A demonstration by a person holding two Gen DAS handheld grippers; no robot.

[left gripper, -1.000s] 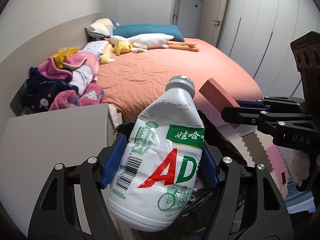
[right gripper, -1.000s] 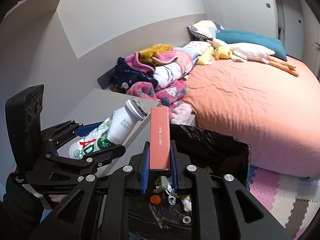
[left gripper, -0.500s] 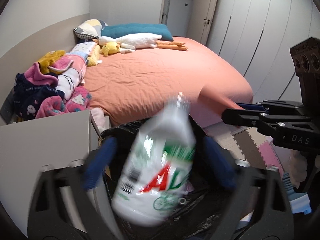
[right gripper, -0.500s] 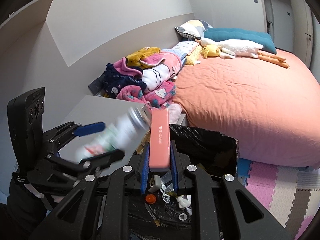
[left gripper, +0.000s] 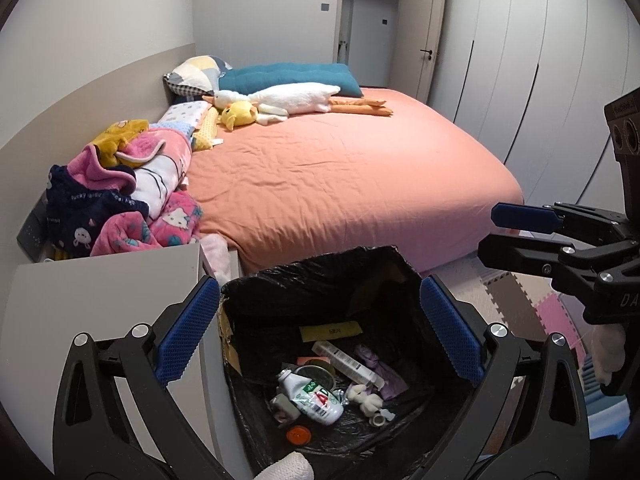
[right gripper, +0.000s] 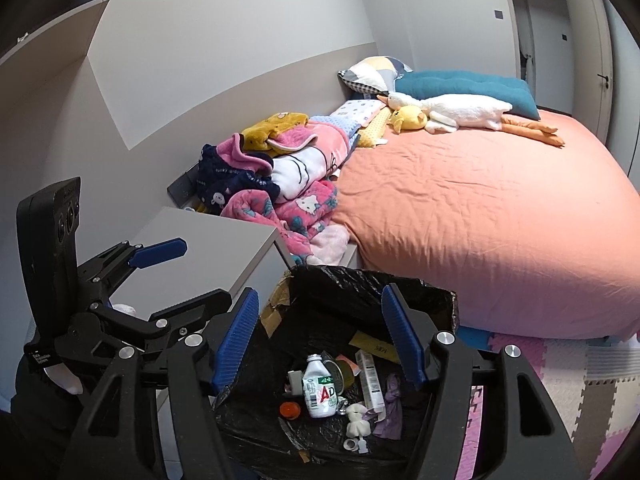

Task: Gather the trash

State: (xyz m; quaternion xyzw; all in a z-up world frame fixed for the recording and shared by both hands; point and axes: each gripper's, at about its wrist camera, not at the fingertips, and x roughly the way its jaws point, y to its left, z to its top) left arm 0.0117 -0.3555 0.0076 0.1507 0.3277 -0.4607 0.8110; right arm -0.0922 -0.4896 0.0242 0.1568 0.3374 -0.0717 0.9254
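A bin lined with a black bag [left gripper: 304,280] [right gripper: 360,284] stands beside the bed. The white AD bottle [left gripper: 314,396] [right gripper: 318,394] lies at its bottom among several scraps, with a pink box [left gripper: 310,360] [right gripper: 346,362] partly hidden under other trash. My left gripper [left gripper: 320,332] is open and empty above the bin; it also shows in the right wrist view [right gripper: 180,268]. My right gripper [right gripper: 320,336] is open and empty over the bin; it shows in the left wrist view [left gripper: 508,232] at the right.
A grey nightstand [left gripper: 100,308] [right gripper: 208,240] stands left of the bin. The bed with an orange sheet [left gripper: 340,184] lies behind, with a heap of clothes [left gripper: 120,196] and plush toys [left gripper: 280,104]. Foam floor tiles [left gripper: 516,304] lie to the right.
Both grippers opened. The AD bottle dropped from my left gripper and the pink box from my right gripper into the bin.
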